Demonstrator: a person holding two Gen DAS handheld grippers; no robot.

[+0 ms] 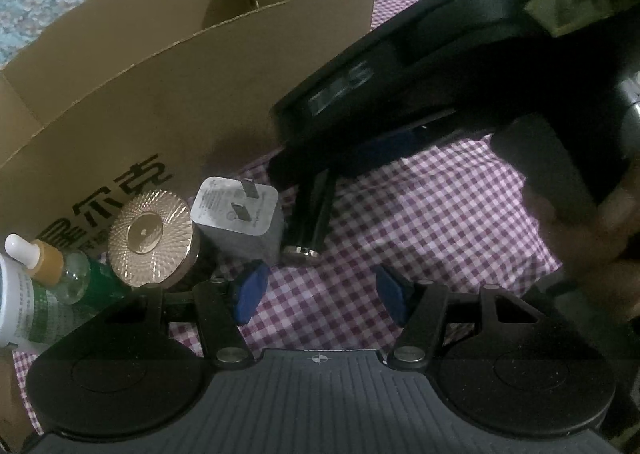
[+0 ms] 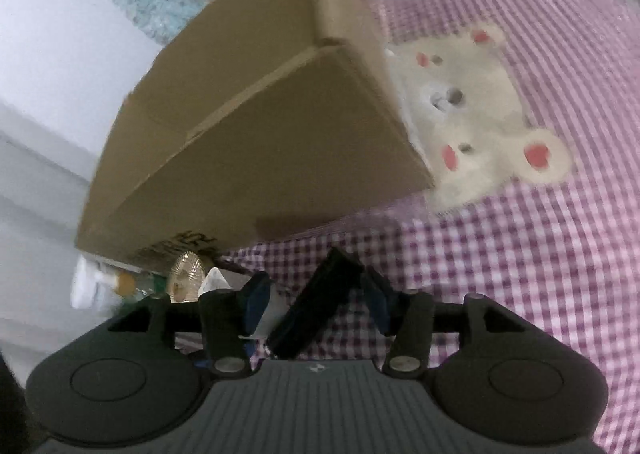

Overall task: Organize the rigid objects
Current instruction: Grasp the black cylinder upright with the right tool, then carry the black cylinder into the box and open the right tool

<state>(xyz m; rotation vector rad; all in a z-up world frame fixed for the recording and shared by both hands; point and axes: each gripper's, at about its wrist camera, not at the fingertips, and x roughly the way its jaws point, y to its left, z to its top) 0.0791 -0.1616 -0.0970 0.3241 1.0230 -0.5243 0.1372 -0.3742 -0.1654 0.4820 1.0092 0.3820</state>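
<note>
The left tongs (image 1: 320,296) are open, with nothing between the blue pads (image 1: 250,292), only the pink check cloth (image 1: 420,213) under them. The right tongs (image 2: 316,300) are open too. A black tube (image 2: 316,304) stands between their pads, leaning a bit. One pad is right beside the tube, but I cannot tell if it touches. In the left view the tube (image 1: 312,221) stands on its shiny end on the cloth, under the other tool's dark body. Just beside the tube is a grey plug (image 1: 236,219). Next to the plug is a gold lid (image 1: 150,234) with a sun pattern. A dropper bottle (image 1: 48,266) is at the far left. All these sit in a row in front of a big brown box (image 1: 180,93) with black letters. A white bear picture (image 2: 480,113) is on the cloth by the box.
</note>
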